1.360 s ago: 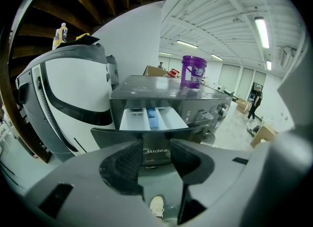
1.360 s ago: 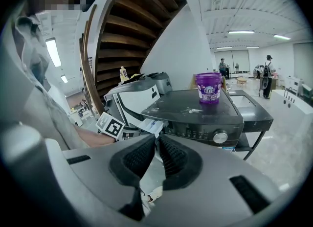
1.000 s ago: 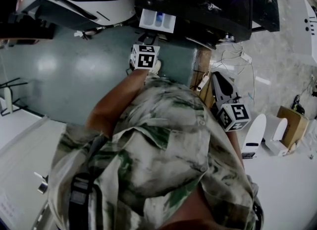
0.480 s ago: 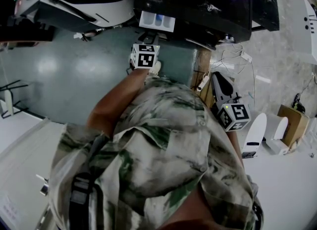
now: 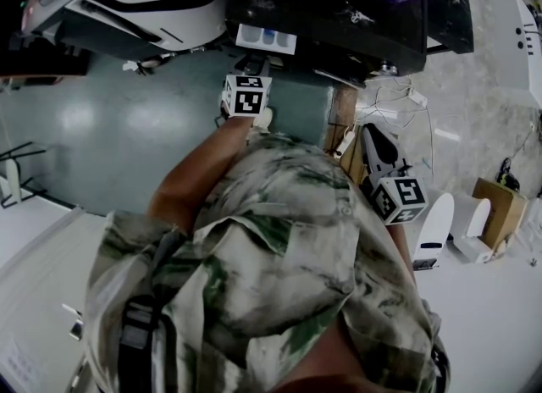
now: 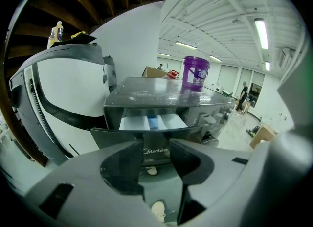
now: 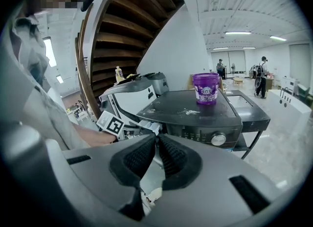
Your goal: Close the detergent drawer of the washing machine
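The drawer (image 5: 267,39) is seen partly pulled out of the washing machine (image 5: 356,19). It lies at 12 o'clock from the left gripper (image 5: 254,65), just beyond the jaws, which are held apart with nothing clamped. Its white and blue compartments are shown from the front only in the left gripper view. The purple bucket (image 7: 206,88) on the machine is shown plainly in the right gripper view. The right gripper (image 5: 371,135), closed together and empty, is kept well apart at 4 o'clock. The left forearm (image 5: 199,171) is stretched forward.
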Demonstrator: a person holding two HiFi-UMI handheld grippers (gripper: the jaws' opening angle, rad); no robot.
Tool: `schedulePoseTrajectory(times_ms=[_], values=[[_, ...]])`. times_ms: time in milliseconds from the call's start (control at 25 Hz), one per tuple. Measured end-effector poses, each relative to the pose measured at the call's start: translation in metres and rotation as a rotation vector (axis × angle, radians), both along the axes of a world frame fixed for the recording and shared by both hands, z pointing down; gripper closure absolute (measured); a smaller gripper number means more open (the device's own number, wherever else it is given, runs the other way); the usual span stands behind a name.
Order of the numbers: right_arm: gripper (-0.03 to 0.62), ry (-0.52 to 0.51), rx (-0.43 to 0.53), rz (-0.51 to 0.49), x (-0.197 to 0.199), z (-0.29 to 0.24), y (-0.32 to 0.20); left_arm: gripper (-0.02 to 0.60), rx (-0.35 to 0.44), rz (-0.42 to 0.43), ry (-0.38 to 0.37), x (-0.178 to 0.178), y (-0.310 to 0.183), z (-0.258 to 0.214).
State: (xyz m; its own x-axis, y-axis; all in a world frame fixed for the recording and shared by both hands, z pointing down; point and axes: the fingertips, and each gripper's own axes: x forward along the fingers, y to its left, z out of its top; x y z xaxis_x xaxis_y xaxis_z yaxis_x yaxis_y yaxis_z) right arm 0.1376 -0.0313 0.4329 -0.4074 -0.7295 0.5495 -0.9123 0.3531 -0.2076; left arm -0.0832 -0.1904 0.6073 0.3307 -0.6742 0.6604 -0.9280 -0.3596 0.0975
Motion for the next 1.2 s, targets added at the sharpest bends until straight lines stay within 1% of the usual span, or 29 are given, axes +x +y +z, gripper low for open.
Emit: schedulePoseTrajectory(times_ms=[320,1200], values=[[0.546,0.017,0.027,0.013,0.007,-0.001,-0.008,0.402,0.005,0.000,0.006,0.001,-0.012,0.001],[0.546,0.023,0.018,0.054,0.011,-0.002,-0.020,0.402,0.009,0.017,0.016,0.004,-0.038,0.001]])
